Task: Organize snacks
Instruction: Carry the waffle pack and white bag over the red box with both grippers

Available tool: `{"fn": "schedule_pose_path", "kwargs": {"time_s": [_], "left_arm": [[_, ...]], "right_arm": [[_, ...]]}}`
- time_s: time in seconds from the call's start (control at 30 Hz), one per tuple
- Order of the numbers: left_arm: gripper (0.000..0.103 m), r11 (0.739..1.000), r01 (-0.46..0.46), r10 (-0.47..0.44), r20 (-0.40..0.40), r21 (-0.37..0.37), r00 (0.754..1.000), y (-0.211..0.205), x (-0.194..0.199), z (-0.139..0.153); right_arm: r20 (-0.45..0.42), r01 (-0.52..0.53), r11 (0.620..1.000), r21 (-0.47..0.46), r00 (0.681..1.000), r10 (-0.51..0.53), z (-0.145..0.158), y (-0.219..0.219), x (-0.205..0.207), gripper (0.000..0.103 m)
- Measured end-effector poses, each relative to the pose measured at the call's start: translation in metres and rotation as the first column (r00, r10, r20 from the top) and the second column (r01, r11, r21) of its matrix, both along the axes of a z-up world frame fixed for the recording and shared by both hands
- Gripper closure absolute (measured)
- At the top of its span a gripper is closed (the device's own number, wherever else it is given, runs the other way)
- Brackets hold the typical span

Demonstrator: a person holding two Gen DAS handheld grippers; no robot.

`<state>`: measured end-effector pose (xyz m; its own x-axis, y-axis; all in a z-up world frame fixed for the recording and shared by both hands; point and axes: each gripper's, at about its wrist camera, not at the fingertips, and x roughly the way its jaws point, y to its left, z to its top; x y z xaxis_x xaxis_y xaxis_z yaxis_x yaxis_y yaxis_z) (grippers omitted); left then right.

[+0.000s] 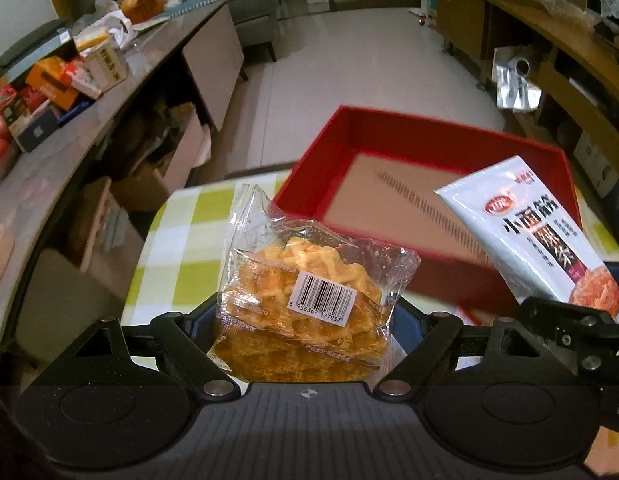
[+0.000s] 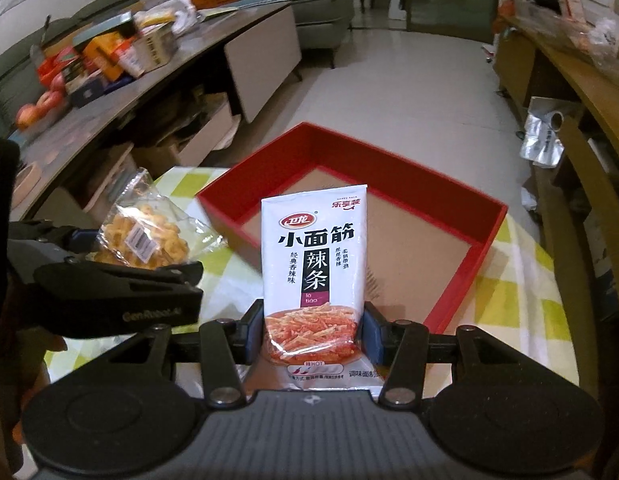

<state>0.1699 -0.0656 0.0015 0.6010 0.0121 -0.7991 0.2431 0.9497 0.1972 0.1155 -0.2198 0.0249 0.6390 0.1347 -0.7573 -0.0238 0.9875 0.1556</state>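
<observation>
My left gripper point(image 1: 305, 320) is shut on a clear packet of golden waffle cakes point(image 1: 309, 292) and holds it above the checked tablecloth, just left of the red box point(image 1: 389, 124). My right gripper point(image 2: 314, 332) is shut on a white spicy-strips packet point(image 2: 314, 256), held upright over the near edge of the red box point(image 2: 245, 184). The box has red walls and a bare brown floor. The strips packet shows at the right of the left wrist view point(image 1: 537, 236). The waffle packet point(image 2: 145, 236) and left gripper point(image 2: 121, 280) show at the left of the right wrist view.
The table wears a yellow-green and white checked cloth point(image 1: 181, 248). A long grey cabinet point(image 2: 121, 112) on the left carries boxes, snacks and apples. Wooden shelving point(image 2: 581, 92) runs along the right. Pale tiled floor point(image 2: 409, 88) lies beyond the table.
</observation>
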Motion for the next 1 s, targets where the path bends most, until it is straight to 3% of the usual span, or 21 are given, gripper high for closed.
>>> {"fn": "schedule_pose_path", "kwargs": {"time_s": [0.6,1.0], "left_arm": [[0.015,0.999,0.035,-0.038,0.079,0.039,0.996,-0.045,0.066,-0.015],[0.015,0.999,0.036,-0.037,0.082,0.009,0.996,-0.052,0.089,-0.028]], "right_arm": [[-0.014,0.050,0.998,-0.037,0.999,-0.051,-0.024,-0.031,0.061,0.047],[-0.035,0.040,0.998,-0.044,0.999,-0.041,-0.047,-0.030,0.083,0.047]]}}
